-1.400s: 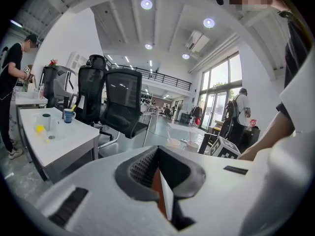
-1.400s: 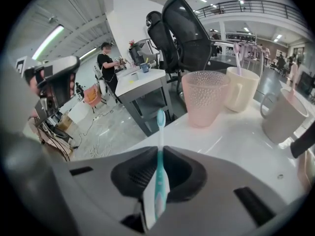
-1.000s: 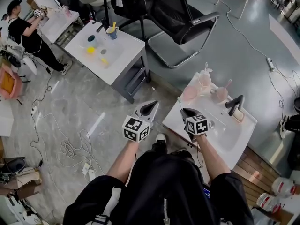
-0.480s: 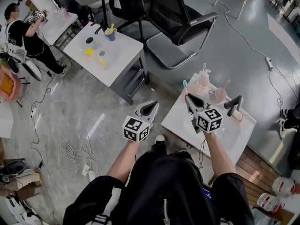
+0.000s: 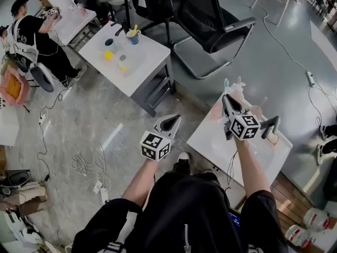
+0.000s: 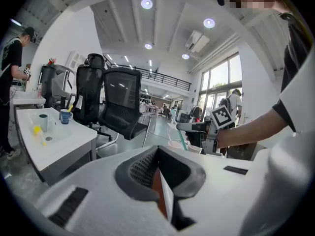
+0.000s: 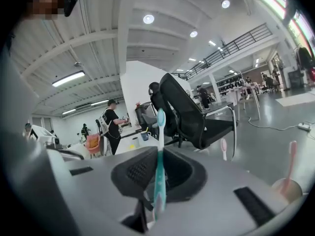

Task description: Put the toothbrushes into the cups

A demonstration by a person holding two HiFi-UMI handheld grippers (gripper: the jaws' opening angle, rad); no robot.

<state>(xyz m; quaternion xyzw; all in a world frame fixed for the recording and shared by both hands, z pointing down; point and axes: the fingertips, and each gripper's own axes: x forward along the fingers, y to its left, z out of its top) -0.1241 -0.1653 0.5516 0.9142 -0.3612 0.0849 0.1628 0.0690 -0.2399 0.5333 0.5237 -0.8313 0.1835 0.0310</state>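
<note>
My right gripper [image 5: 228, 101] is shut on a teal toothbrush [image 7: 158, 171], which stands upright between its jaws, head up. It hovers over the far side of the white sink table [image 5: 210, 136], right beside two pink cups [image 5: 257, 110]. A pink toothbrush [image 7: 291, 157] stands in one of these cups [image 7: 287, 187], and another pink brush [image 7: 224, 147] shows further left. My left gripper [image 5: 169, 123] hangs shut and empty over the floor, left of the table. From the left gripper view, the right gripper [image 6: 196, 130] and the teal toothbrush [image 6: 181, 137] show ahead.
A black faucet [image 5: 269, 124] stands on the sink table's right side. A second white table [image 5: 142, 62] with cups lies beyond, next to a black office chair [image 5: 210, 17]. A person [image 5: 31, 33] works at the far left. Cables [image 5: 79, 162] lie on the floor.
My right gripper has risen and moved away from me across the sink table to the pink cups, carrying the teal toothbrush. The left gripper has stayed where it was.
</note>
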